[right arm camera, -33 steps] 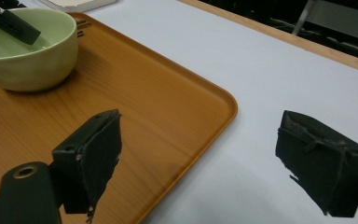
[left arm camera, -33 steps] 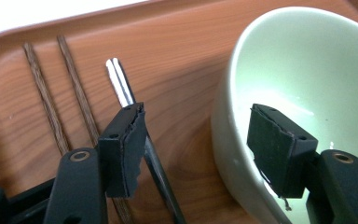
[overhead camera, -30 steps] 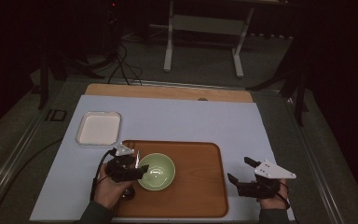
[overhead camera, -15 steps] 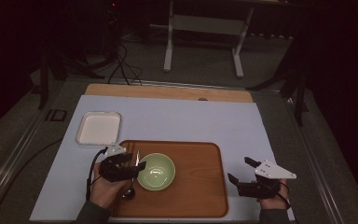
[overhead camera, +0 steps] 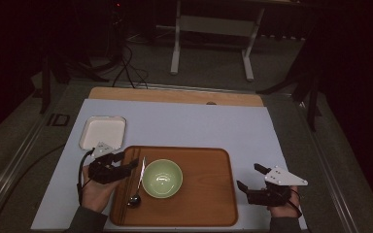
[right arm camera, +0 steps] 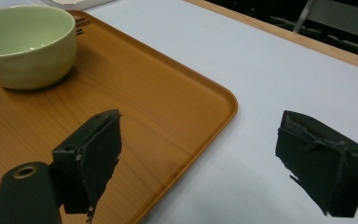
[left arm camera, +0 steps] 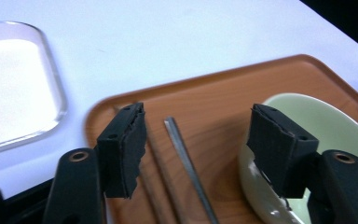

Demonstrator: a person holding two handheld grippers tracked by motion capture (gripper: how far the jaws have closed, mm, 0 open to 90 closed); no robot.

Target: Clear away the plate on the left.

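While my left claw [overhead camera: 126,167] hovers spread and empty over the tray's [overhead camera: 209,204] left edge, the spoon [overhead camera: 140,182] lies flat on the tray just beside the bowl [overhead camera: 162,178], its handle between my jaws and running away from me, its scoop nearest me. My right claw [overhead camera: 250,180] is also spread, well apart past the tray's right rim, so the left is nearer.

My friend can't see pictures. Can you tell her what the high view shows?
A person's left hand-held gripper hovers open over a spoon lying beside a green bowl on a wooden tray. The right hand-held gripper waits open beside the tray.
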